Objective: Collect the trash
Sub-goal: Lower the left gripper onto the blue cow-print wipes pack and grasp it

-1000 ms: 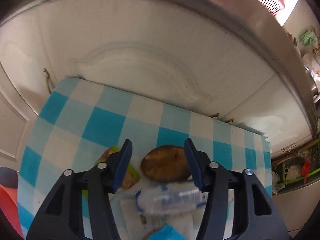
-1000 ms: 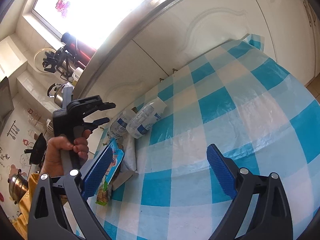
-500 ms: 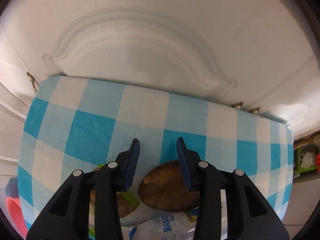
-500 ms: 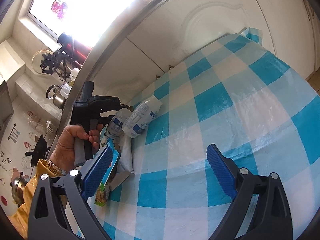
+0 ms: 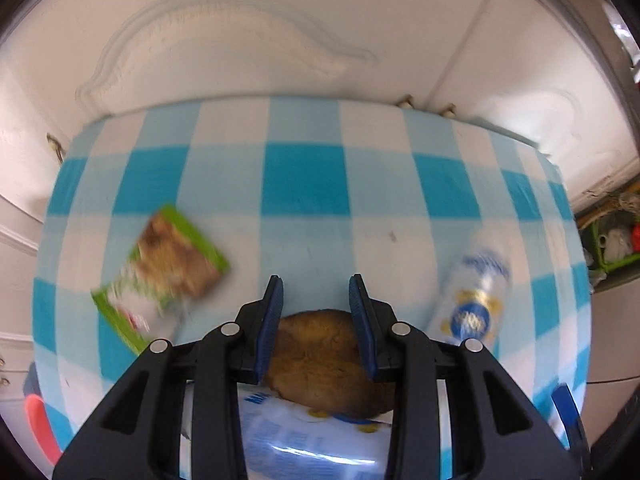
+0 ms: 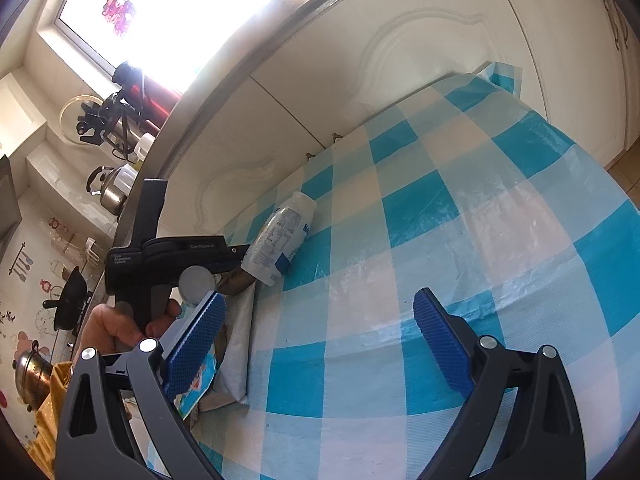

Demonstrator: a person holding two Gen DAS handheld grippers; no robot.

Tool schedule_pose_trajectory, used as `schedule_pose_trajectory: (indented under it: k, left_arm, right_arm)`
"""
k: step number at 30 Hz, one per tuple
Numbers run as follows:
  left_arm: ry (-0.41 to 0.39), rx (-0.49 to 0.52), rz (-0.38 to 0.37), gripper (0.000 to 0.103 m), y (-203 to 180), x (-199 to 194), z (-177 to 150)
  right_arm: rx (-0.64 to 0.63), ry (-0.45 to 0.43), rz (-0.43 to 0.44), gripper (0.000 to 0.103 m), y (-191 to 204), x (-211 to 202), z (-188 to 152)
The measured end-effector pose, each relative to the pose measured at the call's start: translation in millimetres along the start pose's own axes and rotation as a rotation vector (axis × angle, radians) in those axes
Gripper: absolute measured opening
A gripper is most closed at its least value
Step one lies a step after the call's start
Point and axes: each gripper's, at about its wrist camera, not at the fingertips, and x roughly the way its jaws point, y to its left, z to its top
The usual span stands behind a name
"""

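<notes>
My left gripper (image 5: 315, 284) points steeply down over the blue-and-white checked cloth (image 5: 304, 184). Its jaws are closing, and the blue pads press both sides of a brown scrap (image 5: 316, 364). Under it lies a clear bottle with a blue label (image 5: 304, 440). A second bottle (image 5: 476, 296) lies to the right and a green snack packet (image 5: 160, 276) to the left. In the right wrist view the brown scrap (image 6: 236, 280) shows at the left gripper's tip, beside a bottle (image 6: 280, 240). My right gripper (image 6: 320, 340) hangs open and empty above the cloth.
White cabinet doors (image 5: 248, 40) stand right behind the table's far edge. A white bag (image 6: 240, 344) and a blue packet (image 6: 196, 384) lie at the table's left. A person's hand (image 6: 116, 328) holds the left gripper's black handle (image 6: 172, 256). Kitchenware crowds the counter (image 6: 108, 192).
The left gripper's jaws narrowed onto the brown scrap as it tilted down, moved and rolled; the packet and a bottle now show at its sides. The right gripper kept still and open.
</notes>
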Motion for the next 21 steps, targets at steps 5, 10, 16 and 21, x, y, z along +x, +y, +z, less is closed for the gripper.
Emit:
schedule_pose_trajectory:
  k: [5,10,16,21]
  left_arm:
    - [-0.019,-0.012,-0.041,0.036,1.8,-16.1,-37.9]
    - [-0.045,0.002,-0.056,0.036,-10.4,-34.0,-76.2]
    - [-0.096,0.025,-0.088,0.037,-25.8,-36.7,-90.2]
    - [-0.194,0.030,-0.132,0.067,-23.1,-64.7,-96.1]
  right_arm:
    - [-0.021,0.011,-0.006,0.094,2.9,2.7,-1.9]
    - [-0.037,0.009,-0.006,0.094,5.1,2.6,-3.9]
    - [-0.056,0.024,0.004,0.094,9.0,4.5,-7.0]
    - [-0.086,0.047,0.027,0.094,15.5,7.7,-10.6]
